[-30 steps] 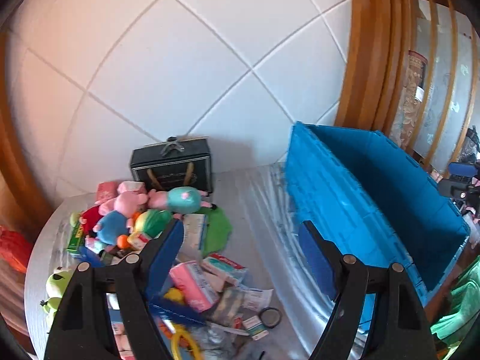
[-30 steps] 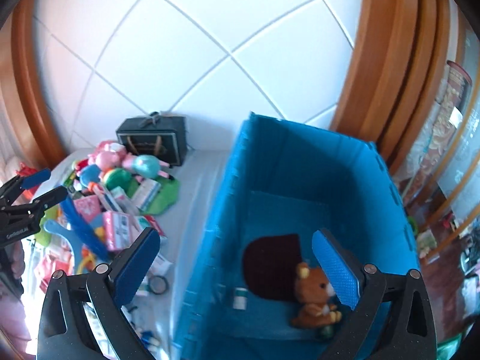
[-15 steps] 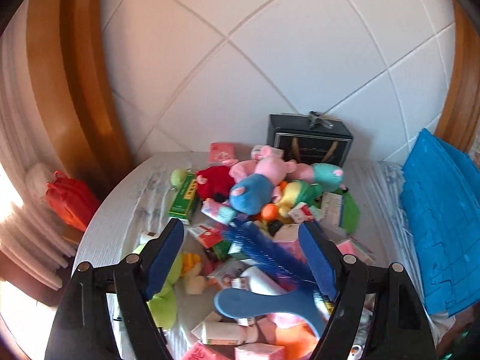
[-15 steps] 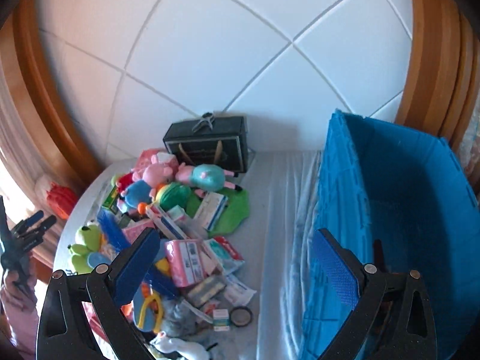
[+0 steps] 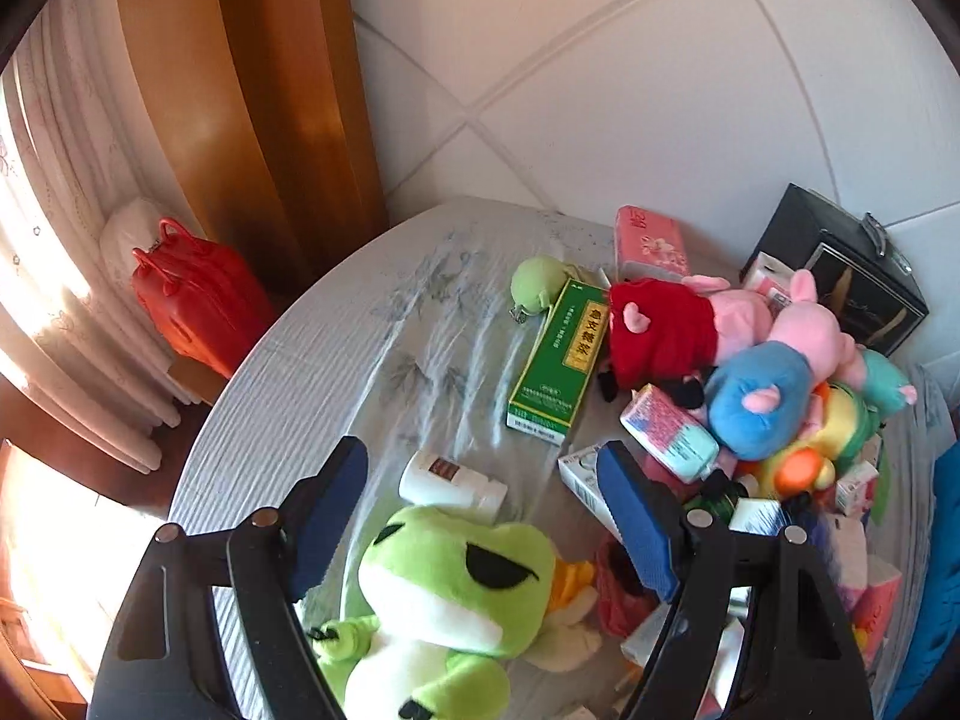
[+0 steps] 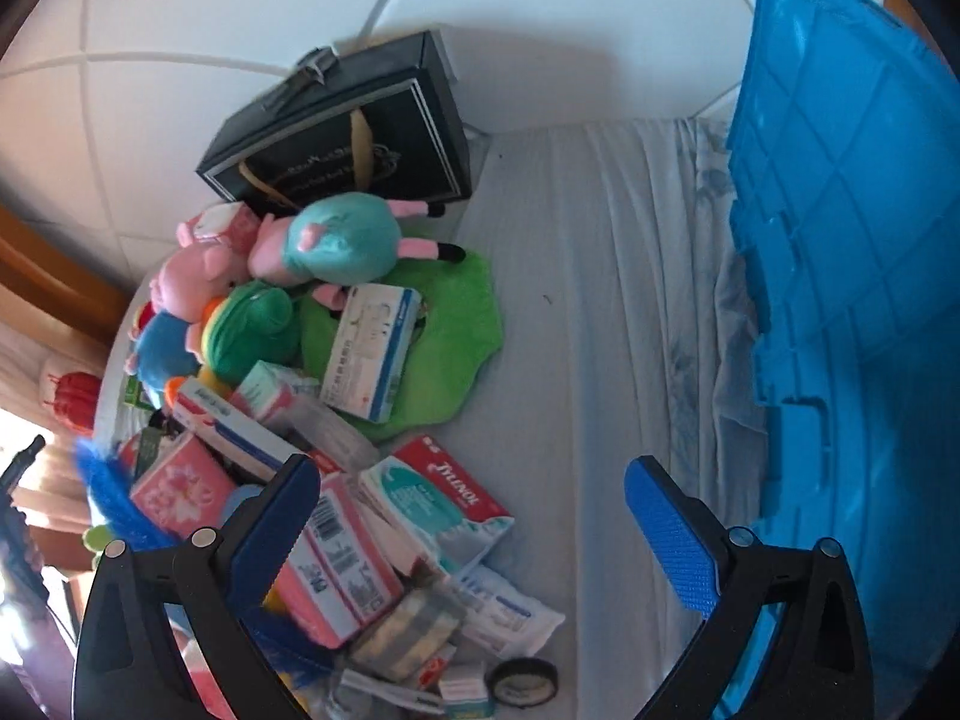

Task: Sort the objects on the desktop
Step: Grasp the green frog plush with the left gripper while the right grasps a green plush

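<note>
My left gripper (image 5: 480, 516) is open and empty, its jaws either side of a green frog plush (image 5: 444, 594) lying at the near edge of the pile. Beyond it lie a white bottle (image 5: 450, 480), a green box (image 5: 558, 360) and pig plushes in red (image 5: 660, 330) and blue (image 5: 756, 402). My right gripper (image 6: 474, 540) is open and empty above medicine boxes, among them a red and white one (image 6: 438, 498) and a pink one (image 6: 336, 564). The blue crate (image 6: 852, 276) stands at the right.
A black gift box (image 6: 348, 132) stands against the tiled wall, a teal pig plush (image 6: 336, 240) and a green cloth (image 6: 456, 330) in front. A tape roll (image 6: 522, 681) lies near. A red bag (image 5: 192, 294) sits off the table's left edge.
Both grippers have swung left and down, away from the crate toward the pile. The left one now hangs low over the frog plush; the right one is over the boxes.
</note>
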The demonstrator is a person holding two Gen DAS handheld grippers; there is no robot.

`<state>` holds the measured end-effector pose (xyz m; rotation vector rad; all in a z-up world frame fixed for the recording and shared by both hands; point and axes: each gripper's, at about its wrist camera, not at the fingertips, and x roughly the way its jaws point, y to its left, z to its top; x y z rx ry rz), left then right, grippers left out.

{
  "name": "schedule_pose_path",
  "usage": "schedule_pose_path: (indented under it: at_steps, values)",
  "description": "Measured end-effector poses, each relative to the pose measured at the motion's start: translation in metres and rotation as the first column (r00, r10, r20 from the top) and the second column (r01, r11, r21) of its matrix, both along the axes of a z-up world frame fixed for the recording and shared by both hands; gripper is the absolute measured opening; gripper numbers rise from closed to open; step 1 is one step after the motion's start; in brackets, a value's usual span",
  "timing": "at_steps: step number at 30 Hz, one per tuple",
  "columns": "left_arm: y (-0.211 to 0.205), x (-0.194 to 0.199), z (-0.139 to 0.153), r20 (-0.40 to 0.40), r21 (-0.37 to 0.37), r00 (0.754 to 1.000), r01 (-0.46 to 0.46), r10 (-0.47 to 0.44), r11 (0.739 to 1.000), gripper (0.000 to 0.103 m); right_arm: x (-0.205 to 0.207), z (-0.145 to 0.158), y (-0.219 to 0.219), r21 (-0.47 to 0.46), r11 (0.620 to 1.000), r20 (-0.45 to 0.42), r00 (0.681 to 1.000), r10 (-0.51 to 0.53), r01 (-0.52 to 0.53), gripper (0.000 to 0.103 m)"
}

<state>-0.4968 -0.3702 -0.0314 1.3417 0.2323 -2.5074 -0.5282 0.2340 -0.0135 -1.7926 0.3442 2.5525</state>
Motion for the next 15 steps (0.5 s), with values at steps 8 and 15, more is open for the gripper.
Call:
schedule_pose_path:
  at_steps: [8, 15]
  values:
    - [-0.040, -0.135, -0.061, 0.071, 0.081, 0.997, -0.034, 0.028, 0.996, 0.079, -0.069, -0.066, -0.005, 0.022, 0.999, 0.097, 0.994, -0.044, 0.042, 0.087]
    - [-0.042, -0.237, -0.112, 0.096, 0.097, 0.995, -0.030, 0.021, 0.995, 0.079, -0.107, -0.107, -0.009, 0.010, 0.999, 0.142, 0.988, -0.053, 0.052, 0.083]
